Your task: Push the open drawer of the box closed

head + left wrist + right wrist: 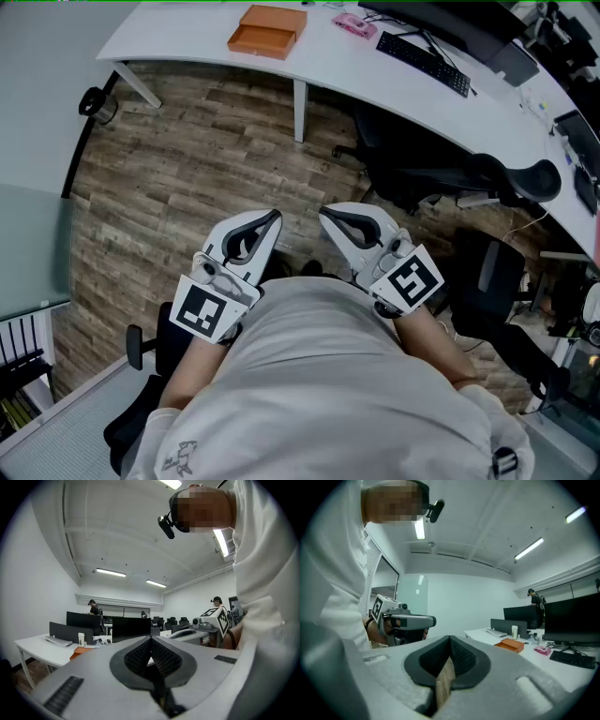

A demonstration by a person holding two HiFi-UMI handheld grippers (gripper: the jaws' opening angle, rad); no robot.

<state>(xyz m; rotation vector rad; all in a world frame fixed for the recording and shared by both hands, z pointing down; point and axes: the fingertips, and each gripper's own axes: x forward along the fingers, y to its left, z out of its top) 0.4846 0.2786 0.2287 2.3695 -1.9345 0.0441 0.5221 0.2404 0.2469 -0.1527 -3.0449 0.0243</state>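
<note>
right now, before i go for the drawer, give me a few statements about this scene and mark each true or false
1. The orange box sits on the white desk. True.
2. The right gripper is touching the box. False: it is held close to the person's body, far from the desk.
3. A black keyboard lies on the desk, right of the box in the head view. True.
4. The left gripper holds the pink item. False: its fingers are together with nothing between them, and the pink item lies on the desk.
</note>
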